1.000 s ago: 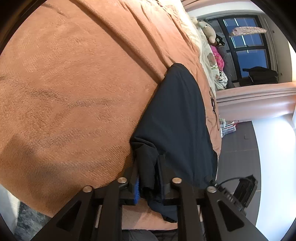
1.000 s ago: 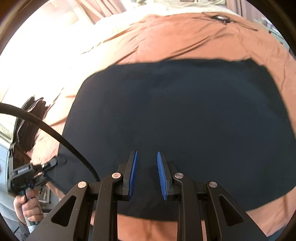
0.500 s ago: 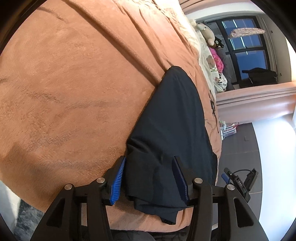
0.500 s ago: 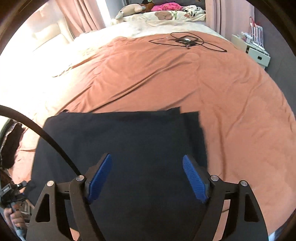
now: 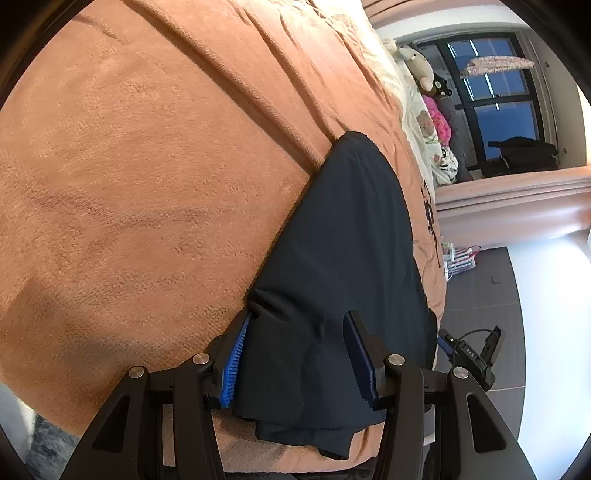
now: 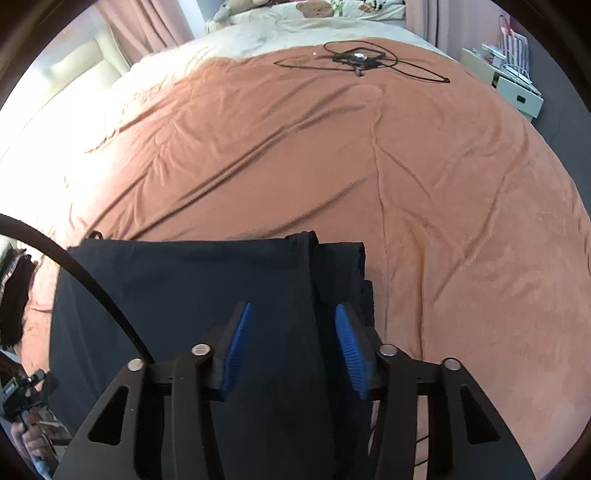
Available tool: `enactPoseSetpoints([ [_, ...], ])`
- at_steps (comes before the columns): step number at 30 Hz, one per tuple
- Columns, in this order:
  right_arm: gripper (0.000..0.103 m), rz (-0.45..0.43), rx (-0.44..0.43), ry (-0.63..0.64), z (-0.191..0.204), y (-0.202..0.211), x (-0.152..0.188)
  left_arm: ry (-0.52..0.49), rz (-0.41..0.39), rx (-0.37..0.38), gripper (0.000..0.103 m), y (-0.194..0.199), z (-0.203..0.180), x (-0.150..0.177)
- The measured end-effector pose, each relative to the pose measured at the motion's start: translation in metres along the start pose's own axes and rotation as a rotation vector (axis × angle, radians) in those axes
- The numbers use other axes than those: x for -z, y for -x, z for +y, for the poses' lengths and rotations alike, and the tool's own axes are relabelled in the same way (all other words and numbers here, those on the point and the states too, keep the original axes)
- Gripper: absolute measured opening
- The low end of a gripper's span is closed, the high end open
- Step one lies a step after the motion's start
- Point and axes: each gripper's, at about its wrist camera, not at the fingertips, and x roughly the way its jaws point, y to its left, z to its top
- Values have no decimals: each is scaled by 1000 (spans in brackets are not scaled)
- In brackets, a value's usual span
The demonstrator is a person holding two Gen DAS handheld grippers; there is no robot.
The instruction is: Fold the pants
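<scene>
Dark folded pants (image 6: 192, 295), soft and limp, are spread on an orange blanket (image 6: 461, 221). Right gripper (image 6: 291, 347), closing, and left gripper (image 5: 295, 354) are parted, pinching nothing; stacked right-hand edges are judged best grasped.

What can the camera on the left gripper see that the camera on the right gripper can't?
Only the left wrist view shows the dark window, the grey floor and the other gripper poking in at the bed's edge.

Only the right wrist view shows the tangle of black cable on the blanket, the pink curtains and a hand holding the other gripper.

Both show the dark pants lying folded on the orange blanket, with open blue-padded fingers over them.
</scene>
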Motion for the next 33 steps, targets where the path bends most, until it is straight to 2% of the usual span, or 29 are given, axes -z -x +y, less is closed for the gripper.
enactPoseSetpoints([
  [3,37,32,8,18,0,-11,-4,1,0,0,51,-1,-1,-1],
  [5,21,45,36,25,-2,-18,-6,3,-2,0,51,-2,-2,-1],
  [6,2,54,46,25,-4,-23,-6,3,-3,-1,51,-2,-3,0],
  [7,0,58,47,24,-5,-25,-6,3,-3,0,51,-2,-3,0],
  [13,0,-15,89,9,-16,-6,3,4,4,9,52,-6,-6,-2],
  [19,0,-32,95,-51,-31,10,18,-6,38,42,52,-14,-7,5],
  [22,0,-13,122,-65,-33,0,25,-9,34,52,51,-13,-7,7],
  [23,0,-9,125,-72,-34,-1,25,-6,35,51,44,-13,-7,7],
  [24,0,-5,119,-86,-35,-5,26,-4,40,46,29,-13,-5,7],
  [26,0,-6,117,-84,-35,-5,24,-7,60,33,15,-18,-6,6],
  [28,2,-20,130,-79,-31,1,22,-8,57,34,11,-19,-5,6],
  [33,3,-128,156,-45,-13,41,21,-23,48,33,9,-19,-10,7],
])
